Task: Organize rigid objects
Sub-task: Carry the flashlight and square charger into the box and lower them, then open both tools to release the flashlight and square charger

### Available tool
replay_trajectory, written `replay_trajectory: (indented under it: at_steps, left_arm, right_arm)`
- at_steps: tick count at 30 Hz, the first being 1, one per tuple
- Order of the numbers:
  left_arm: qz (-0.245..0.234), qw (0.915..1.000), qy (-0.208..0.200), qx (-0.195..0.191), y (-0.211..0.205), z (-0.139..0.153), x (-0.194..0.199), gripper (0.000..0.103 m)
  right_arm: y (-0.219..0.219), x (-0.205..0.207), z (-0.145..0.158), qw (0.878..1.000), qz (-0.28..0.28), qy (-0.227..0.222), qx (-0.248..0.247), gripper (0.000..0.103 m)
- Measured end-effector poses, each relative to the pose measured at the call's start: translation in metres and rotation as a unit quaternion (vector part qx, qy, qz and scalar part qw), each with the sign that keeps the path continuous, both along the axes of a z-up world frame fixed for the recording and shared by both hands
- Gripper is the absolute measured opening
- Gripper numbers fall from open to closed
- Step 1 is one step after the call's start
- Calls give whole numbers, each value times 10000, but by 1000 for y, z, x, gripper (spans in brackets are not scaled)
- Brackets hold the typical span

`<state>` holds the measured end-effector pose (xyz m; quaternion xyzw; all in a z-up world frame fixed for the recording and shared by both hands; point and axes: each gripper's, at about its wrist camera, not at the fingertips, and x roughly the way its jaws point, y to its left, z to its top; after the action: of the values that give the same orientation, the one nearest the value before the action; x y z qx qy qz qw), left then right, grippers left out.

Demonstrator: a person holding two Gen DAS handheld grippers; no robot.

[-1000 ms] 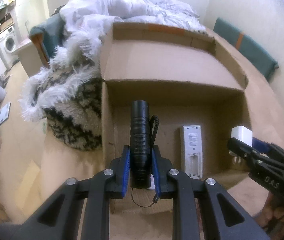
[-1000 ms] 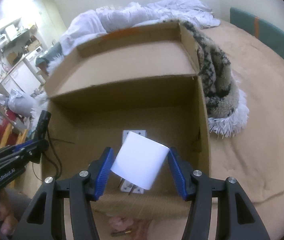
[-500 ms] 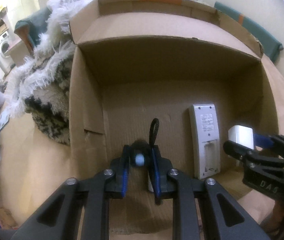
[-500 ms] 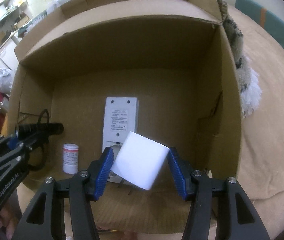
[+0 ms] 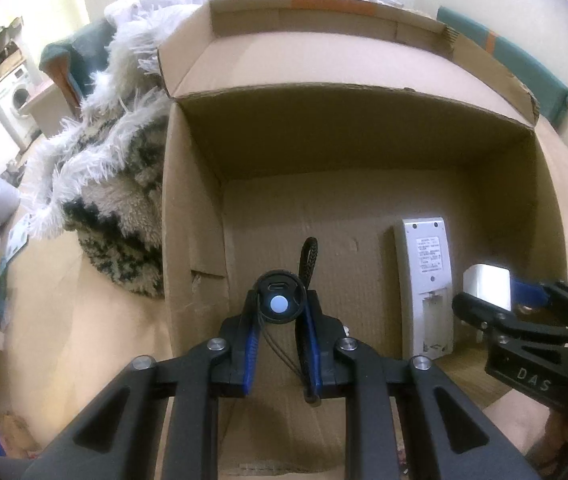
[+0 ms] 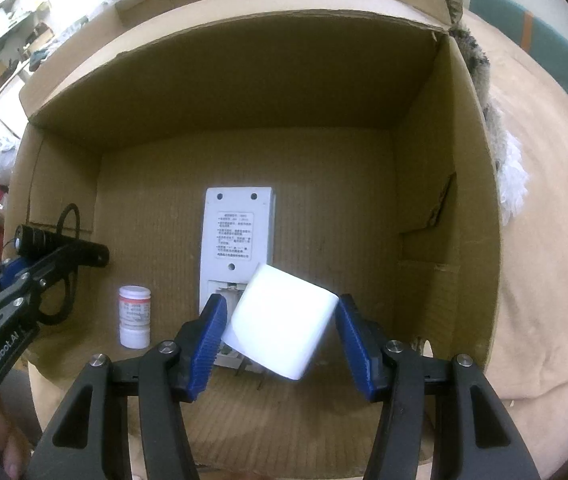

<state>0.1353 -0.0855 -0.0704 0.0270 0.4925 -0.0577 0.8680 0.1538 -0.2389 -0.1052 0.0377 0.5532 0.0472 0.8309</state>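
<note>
showing only in right view: pill bottle [image 6: 135, 316] in box [image 6: 444, 240].

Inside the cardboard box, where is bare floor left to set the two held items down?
Cardboard box floor is bare between remote and right wall, along the back wall, and left of the remote behind the pill bottle. Crowded near the front: bottle, remote, left gripper with flashlight, right gripper with white charger.
</note>
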Motion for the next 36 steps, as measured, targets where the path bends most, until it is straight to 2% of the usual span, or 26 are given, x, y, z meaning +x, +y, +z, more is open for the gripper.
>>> replay_trajectory:
  at_steps: [9, 12, 13, 14, 16, 19, 20, 23, 28, 36]
  left_arm:
    - [-54, 10000, 22, 65, -3, -1, 1, 19]
    - [-88, 10000, 45, -4, -4, 1, 1, 24]
    - [-90, 10000, 21, -2, -4, 2, 0, 30]
    - [-80, 10000, -10, 31, -4, 3, 0, 40]
    - [-83, 9999, -75, -6, -4, 6, -1, 52]
    - [-111, 9999, -78, -39, -6, 8, -2, 58]
    - [-116, 9999, -68, -33, -6, 8, -2, 59]
    - [-118, 9999, -51, -17, -7, 8, -3, 60]
    - [-75, 9998, -108, -133, -5, 12, -4, 60]
    - [67, 9996, -205, -160, 0, 25, -9, 61]
  right_arm:
    - [-9, 3, -6, 9999, -37, 42, 153, 59]
    - [-16, 5, -3, 9996, -62, 15, 279, 59]
    - [-17, 6, -2, 9995, -71, 16, 310, 59]
    - [-19, 6, -2, 9994, -76, 11, 346, 59]
    - [-28, 0, 3, 9990, -82, -54, 426, 59]
    - [-30, -1, 9, 9984, -63, -132, 542, 62]
    - [-31, -2, 10, 9981, -66, -132, 606, 65]
    - [-33, -3, 18, 9966, -83, -174, 800, 86]
    - [-41, -5, 24, 9945, -91, -247, 1009, 89]
    - [-35, -6, 30, 9944, -135, -388, 978, 89]
